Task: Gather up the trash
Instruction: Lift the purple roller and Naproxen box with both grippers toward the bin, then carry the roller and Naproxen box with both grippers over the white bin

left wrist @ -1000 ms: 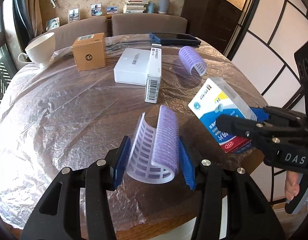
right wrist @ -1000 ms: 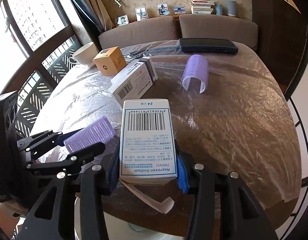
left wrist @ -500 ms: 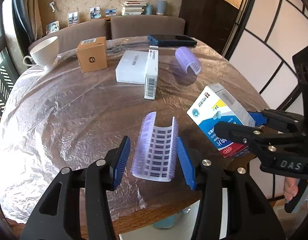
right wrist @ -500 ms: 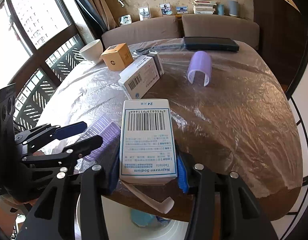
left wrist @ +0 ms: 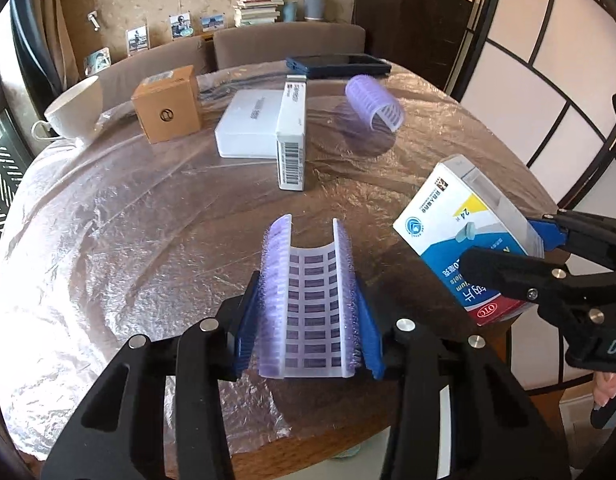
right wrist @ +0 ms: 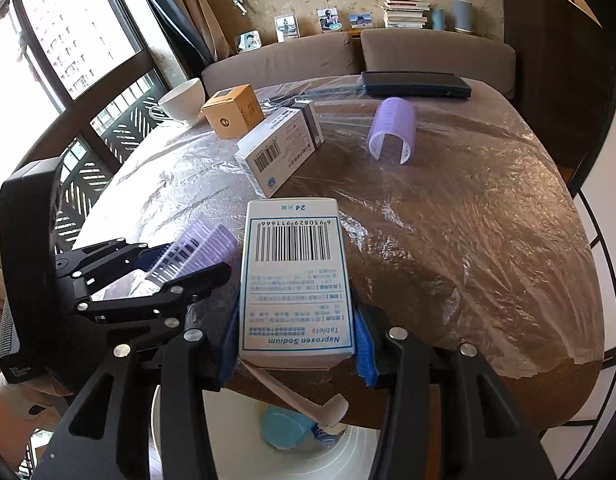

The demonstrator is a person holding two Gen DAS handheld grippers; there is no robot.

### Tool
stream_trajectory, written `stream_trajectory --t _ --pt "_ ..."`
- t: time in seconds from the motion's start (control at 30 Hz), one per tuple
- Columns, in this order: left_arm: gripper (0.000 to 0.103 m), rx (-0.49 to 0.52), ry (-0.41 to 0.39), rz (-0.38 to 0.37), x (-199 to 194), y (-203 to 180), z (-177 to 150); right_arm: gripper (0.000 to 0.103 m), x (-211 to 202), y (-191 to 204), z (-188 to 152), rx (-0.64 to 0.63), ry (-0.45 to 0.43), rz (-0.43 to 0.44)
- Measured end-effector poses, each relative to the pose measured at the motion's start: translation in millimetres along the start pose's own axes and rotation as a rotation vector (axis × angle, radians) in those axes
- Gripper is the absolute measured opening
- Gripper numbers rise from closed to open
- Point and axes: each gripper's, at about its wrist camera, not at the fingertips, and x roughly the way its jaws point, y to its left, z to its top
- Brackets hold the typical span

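Two tools are loaded at the near edge of the surface [left wrist: 108, 240]. The left tool [left wrist: 308, 332] is clamped on a purple hair roller [left wrist: 308, 304], a split half-cylinder pinched between the blue pads, its open gridded inside facing up toward the camera. The right tool [right wrist: 294, 340] grips a Naproxen Sodium box [right wrist: 294, 276], barcode side up, blue pads pressed against both long edges, with a loose white flap hanging from the near end of the box. Seen from the left wrist, that box [left wrist: 467, 248] is tilted, white and blue with a red strip at the bottom, held off to the right of the roller. Below the right tool, past the surface's edge, there's a white bin [right wrist: 359, 452] with something blue lying inside it.

Further back on the plastic-covered surface: a second purple roller [left wrist: 373, 102] lying on its side, well apart from the tools; a pair of white boxes [left wrist: 268, 128] touching each other, one with a barcode end pointing this way; a brown cardboard cube [left wrist: 168, 104] just beside a white cup [left wrist: 74, 110]; and a dark flat case [left wrist: 339, 65] at the far edge.
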Motion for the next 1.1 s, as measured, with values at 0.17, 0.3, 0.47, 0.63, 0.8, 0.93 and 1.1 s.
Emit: stream_trajectory --t 0.17,0.3,0.47,0.63,0.8,0.93,1.1 --pt "0.045 -0.036 -0.014 -0.009 -13 2 -4 0.046 -3 2 -1 -0.005 -0.002 0.006" --pt "0.045 -0.064 -0.021 -0.017 -21 3 -8 0.046 -7 5 -6 -0.014 0.001 0.015" --pt "0.045 -0.090 -0.029 -0.022 -31 4 -16 0.046 -12 10 -11 -0.022 0.001 0.025" --pt "0.045 -0.096 -0.035 -0.024 -40 2 -22 0.046 -19 14 -15 -0.031 -0.004 0.040" --pt "0.045 -0.089 -0.043 -0.026 -49 -1 -29 0.046 -27 19 -21 -0.041 -0.003 0.054" --pt "0.045 -0.082 -0.045 -0.024 -55 -5 -35 0.046 -33 22 -28 -0.051 0.003 0.063" --pt "0.045 -0.074 -0.039 -0.025 -61 -11 -44 0.046 -40 25 -38 -0.068 0.011 0.063"
